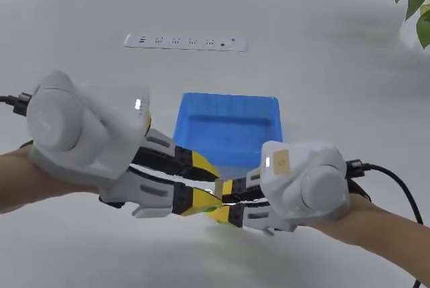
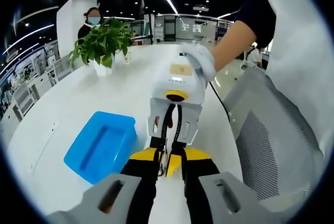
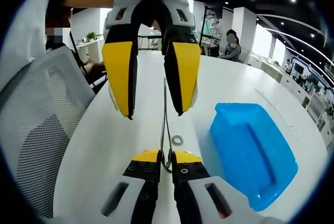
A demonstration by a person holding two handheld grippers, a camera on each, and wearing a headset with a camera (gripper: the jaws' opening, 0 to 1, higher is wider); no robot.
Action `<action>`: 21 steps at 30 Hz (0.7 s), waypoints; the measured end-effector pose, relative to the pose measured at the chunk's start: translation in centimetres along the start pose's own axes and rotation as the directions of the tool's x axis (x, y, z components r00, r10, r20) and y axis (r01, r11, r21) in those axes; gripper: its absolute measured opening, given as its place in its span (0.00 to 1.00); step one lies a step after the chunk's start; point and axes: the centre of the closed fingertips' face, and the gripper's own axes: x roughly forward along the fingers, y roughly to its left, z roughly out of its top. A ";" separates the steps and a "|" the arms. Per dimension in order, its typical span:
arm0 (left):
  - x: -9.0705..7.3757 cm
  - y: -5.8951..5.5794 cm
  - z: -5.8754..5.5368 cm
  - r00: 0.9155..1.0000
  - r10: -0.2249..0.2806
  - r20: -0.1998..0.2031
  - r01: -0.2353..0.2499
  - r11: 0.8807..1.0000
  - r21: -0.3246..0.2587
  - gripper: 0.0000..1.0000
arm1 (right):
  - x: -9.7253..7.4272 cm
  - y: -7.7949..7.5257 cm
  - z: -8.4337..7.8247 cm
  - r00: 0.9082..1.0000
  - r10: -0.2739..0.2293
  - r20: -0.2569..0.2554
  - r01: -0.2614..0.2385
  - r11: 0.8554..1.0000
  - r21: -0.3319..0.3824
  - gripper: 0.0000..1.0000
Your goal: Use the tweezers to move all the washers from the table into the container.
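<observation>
illegible tan label (image 2: 181, 69) on right gripper (image 2: 168, 148), tweezers (image 3: 165, 114) in its jaws

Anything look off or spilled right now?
Nothing stands out. The container sits upright, one washer lies flat on the table near the tweezers, which the right gripper clamps; the left gripper is open around them.

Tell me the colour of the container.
Bright blue; the container shows best in the right gripper view.

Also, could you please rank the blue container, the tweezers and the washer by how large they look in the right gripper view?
1. blue container, clearly largest
2. tweezers, long but very thin
3. washer, smallest by far
</observation>
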 end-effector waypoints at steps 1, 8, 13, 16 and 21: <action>-0.2 0.1 -0.3 1.000 0.013 -0.005 -0.013 1.000 -0.010 0.24 | 0.0 0.0 0.1 1.000 0.001 0.002 -0.001 1.000 -0.002 0.09; -1.7 0.1 -1.2 0.996 0.086 0.009 -0.085 0.995 -0.054 0.32 | -0.4 0.3 1.1 1.000 0.002 0.007 -0.002 1.000 -0.012 0.09; -3.0 0.3 -2.3 0.991 0.133 -0.007 -0.133 0.989 -0.064 0.38 | -1.2 0.5 2.0 1.000 0.014 0.005 -0.014 0.999 -0.039 0.09; -3.8 0.4 -2.2 0.987 0.162 0.020 -0.160 0.983 -0.090 0.41 | -1.9 0.5 2.5 1.000 0.021 0.003 -0.021 0.998 -0.052 0.09; -4.9 0.3 -3.7 0.981 0.195 0.006 -0.193 0.974 -0.116 0.43 | -3.2 0.0 3.9 1.000 0.014 0.023 -0.013 0.999 -0.045 0.09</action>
